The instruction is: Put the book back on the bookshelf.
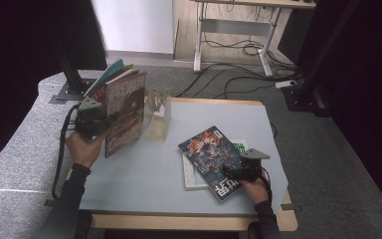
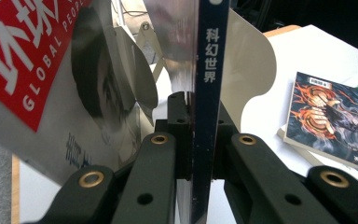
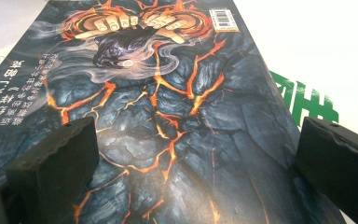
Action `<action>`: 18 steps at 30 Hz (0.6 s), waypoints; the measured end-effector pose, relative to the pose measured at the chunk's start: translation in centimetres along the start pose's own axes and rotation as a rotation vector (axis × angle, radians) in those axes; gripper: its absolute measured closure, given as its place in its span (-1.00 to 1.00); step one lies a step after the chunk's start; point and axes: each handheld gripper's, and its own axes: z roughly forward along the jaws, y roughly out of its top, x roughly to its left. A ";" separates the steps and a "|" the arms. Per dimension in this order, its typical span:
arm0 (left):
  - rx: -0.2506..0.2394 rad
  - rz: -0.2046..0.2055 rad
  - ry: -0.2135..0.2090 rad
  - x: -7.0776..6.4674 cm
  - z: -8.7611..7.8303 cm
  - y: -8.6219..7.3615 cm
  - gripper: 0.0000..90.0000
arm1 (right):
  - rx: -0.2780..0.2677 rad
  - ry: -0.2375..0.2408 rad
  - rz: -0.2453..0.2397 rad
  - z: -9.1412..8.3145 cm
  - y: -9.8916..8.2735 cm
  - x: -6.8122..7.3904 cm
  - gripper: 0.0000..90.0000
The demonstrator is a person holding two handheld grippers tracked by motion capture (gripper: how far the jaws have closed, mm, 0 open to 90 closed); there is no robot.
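My left gripper (image 1: 93, 122) is shut on the lower spine edge of an upright magazine (image 1: 125, 112) at the table's left. In the left gripper view the jaws pinch its dark blue spine (image 2: 209, 70), which bears white characters, and my left gripper (image 2: 198, 135) points up along it. At the front right, my right gripper (image 1: 235, 173) is open, low over a flat magazine (image 1: 211, 152) with a dark cover of glowing lava cracks. The right gripper view shows that cover (image 3: 168, 93) between and beyond the wide-apart pads of my right gripper (image 3: 196, 154), which grip nothing.
Several more magazines lean behind the held one, among them a red-titled one (image 2: 23, 60) and a teal one (image 1: 107, 74). A pale metal bookend (image 1: 158, 117) stands just to its right. Under the lava magazine lies a white book with green print (image 3: 307, 102).
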 end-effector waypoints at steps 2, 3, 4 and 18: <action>-0.001 -0.002 0.005 0.0 0.3 0.1 0.87 | 0.000 0.000 0.000 0.0 0.0 0.0 -1.00; -0.002 -0.003 0.009 0.0 0.5 0.2 0.87 | 0.000 0.000 0.000 0.0 0.0 0.0 -1.00; -0.002 -0.004 0.012 0.0 0.7 0.3 0.87 | 0.000 0.000 0.000 0.0 0.0 0.0 -1.00; -0.046 -0.009 0.057 0.3 3.2 1.4 0.87 | -0.001 0.001 0.000 0.0 0.0 0.0 -1.00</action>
